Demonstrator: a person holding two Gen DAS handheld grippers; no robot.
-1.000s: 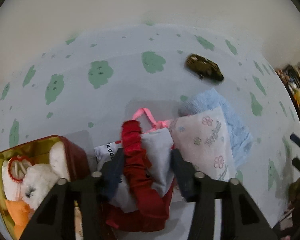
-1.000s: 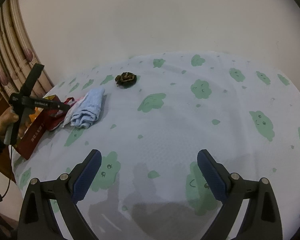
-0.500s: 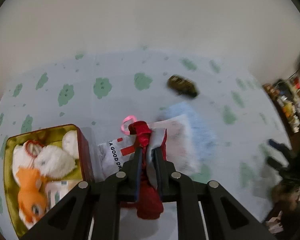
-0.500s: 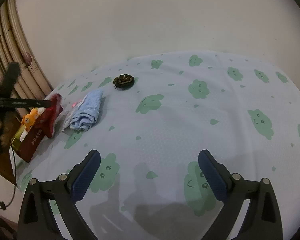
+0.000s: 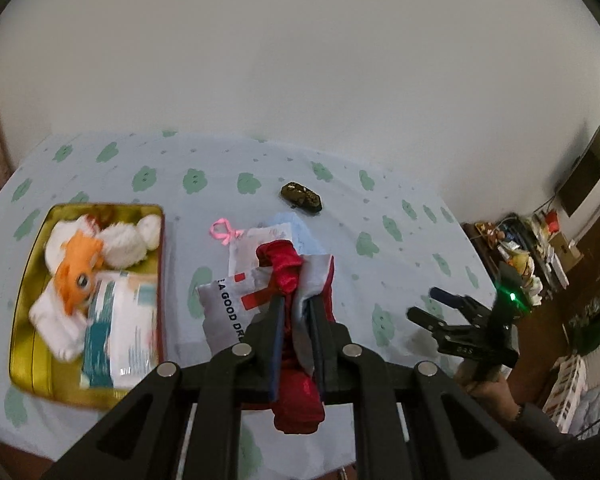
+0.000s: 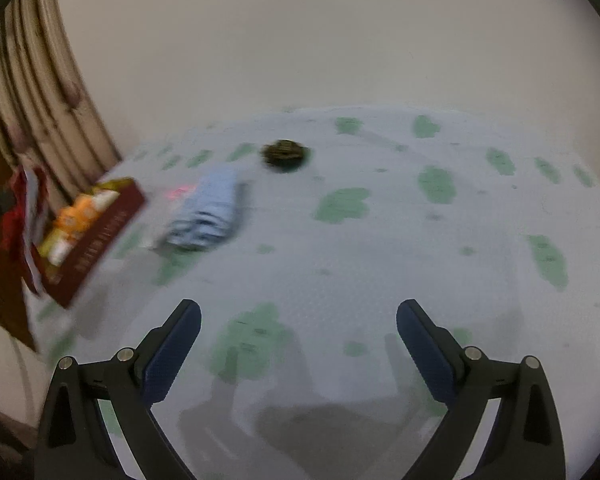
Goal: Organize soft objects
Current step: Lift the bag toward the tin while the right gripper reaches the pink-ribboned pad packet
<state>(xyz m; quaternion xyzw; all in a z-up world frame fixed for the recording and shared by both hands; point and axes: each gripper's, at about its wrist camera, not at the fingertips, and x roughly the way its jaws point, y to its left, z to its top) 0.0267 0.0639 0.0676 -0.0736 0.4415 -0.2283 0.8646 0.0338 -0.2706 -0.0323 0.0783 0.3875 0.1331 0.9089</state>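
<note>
I have my left tool (image 5: 295, 334) clenched on the red-and-grey pouch (image 5: 296, 280), hanging lengthwise along the fingers above the bed (image 5: 400, 248), with the gold tin (image 5: 28, 280) just to its left, nearer this hand than my released right tool (image 6: 298, 344).

A bedroom in a private home: a bed (image 6: 380, 240) spread with a pale blue sheet printed with green cloud faces fills the frame beneath a bare cream wall (image 5: 300, 60). Pleated floral curtains (image 6: 40, 100) hang at one side. Beyond the far edge of the bed stand a cluttered dresser (image 5: 520, 248) (bottles, boxes and trinkets, too small to identify) and a dark flat screen (image 5: 584, 176) mounted on the wall. A gold-lined tin (image 5: 28, 308) of plush toys and a folded blue towel (image 6: 208, 212) lie on the sheet.
</note>
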